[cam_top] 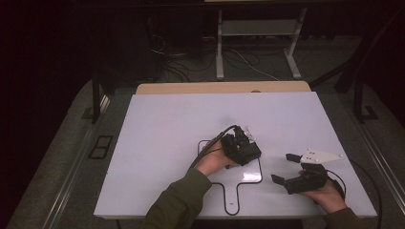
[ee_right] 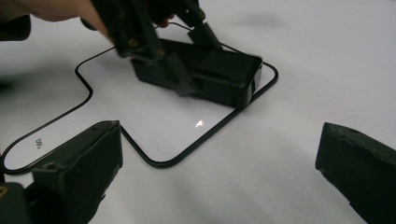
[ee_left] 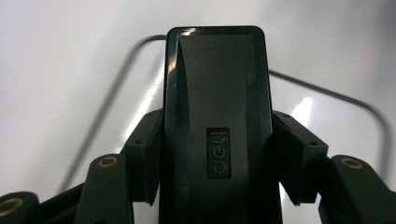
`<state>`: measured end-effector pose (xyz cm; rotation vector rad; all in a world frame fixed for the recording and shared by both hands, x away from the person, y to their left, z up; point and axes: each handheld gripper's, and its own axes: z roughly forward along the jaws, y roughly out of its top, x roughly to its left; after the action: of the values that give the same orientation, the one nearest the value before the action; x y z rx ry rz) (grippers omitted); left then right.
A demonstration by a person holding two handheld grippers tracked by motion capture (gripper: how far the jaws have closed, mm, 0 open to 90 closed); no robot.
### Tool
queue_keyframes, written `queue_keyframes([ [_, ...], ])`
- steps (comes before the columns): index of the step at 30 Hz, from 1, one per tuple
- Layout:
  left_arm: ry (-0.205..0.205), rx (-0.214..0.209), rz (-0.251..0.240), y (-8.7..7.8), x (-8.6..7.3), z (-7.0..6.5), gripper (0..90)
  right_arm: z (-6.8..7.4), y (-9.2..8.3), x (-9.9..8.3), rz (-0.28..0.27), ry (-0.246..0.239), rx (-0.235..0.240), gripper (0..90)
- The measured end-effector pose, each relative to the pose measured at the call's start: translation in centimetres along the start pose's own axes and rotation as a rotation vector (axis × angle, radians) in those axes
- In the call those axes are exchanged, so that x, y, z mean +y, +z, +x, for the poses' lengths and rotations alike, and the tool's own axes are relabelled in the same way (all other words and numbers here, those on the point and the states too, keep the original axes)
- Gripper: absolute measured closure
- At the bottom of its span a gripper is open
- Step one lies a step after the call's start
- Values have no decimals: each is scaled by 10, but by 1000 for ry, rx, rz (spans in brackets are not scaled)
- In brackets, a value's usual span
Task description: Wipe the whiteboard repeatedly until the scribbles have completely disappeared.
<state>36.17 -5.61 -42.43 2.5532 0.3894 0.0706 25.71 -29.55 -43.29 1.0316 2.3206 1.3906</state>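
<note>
Left gripper [ee_left: 217, 154] fingers [ee_left: 144, 158] pinching the black deli stapler [ee_left: 217, 93] inside the outline [ee_right: 163, 161]. Right gripper [ee_right: 219, 172] fingers spread, empty, above the white surface [cam_top: 157, 124].

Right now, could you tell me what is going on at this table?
A person is working at a white table with a hand-held gripper in each hand. The left hand-held gripper is shut on a black box-shaped device marked "deli", which sits inside a black outline drawn on the table. The right hand-held gripper is open, holds nothing, and points at the device from close by.
</note>
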Motion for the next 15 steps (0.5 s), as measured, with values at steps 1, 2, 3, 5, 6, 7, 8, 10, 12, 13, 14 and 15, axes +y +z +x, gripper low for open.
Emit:
queue_keyframes([
  [1, 6, -29, -2, 0, 0, -2, 395, 0, 0, 0, 1, 1, 0, 0],
  [2, 5, -51, -6, 0, -1, -5, 395, 0, 0, 0, 1, 0, 1, 0],
  [3, 6, -49, -9, 0, -1, -7, 395, 0, 0, 0, 1, 0, 1, 0],
  [5, 1, -45, -11, 0, -1, -4, 395, 1, -1, 0, 0, -1, 1, 0],
  [6, -7, -27, -19, 0, -1, -3, 395, 1, -1, 0, 1, -1, 1, 0],
  [7, -2, 12, -13, 1, -1, -2, 395, 1, 0, 0, 1, -1, 1, 0],
  [8, 9, 50, -7, 1, -1, 0, 395, 1, 0, 0, 0, -4, 0, 0],
  [10, 25, 74, 12, 0, 0, 6, 395, 1, -1, 0, -1, -2, -1, 0],
  [12, 32, 120, 19, 1, 1, 7, 395, 0, 0, 0, 0, -1, 0, 0],
  [13, 33, 131, 23, 1, 1, 8, 395, 0, 0, 0, 0, -1, 1, 0],
  [14, 30, 141, 22, 1, 2, 8, 394, 0, -1, 0, 1, -1, 1, 0],
  [15, 22, 138, 19, 2, 2, 9, 394, 0, 0, 0, 1, -1, 2, 0],
])
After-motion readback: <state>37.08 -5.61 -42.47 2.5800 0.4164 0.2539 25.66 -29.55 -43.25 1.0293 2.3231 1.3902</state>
